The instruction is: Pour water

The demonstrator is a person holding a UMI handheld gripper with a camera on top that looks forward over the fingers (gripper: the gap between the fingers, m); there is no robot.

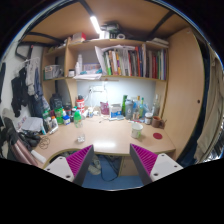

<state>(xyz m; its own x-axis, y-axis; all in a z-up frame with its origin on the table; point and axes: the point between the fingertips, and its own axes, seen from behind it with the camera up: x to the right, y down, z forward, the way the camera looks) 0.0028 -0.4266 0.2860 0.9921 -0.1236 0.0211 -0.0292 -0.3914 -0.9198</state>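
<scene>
My gripper (112,158) is held well back from a wooden corner desk (105,138), open, with nothing between its magenta pads (76,160). On the desk's left part stands a small bottle with a green top (77,124). A pale cup (137,129) sits on the right part, nearer the front edge. Several more bottles (58,110) stand along the back at the left. All of these lie far beyond the fingers.
Shelves with books (130,62) hang above the desk, under a strip light (95,22). Small jars and containers (128,108) line the back of the desk. Under the desk I see a blue floor with cables (100,170). A dark chair (18,140) stands at the left.
</scene>
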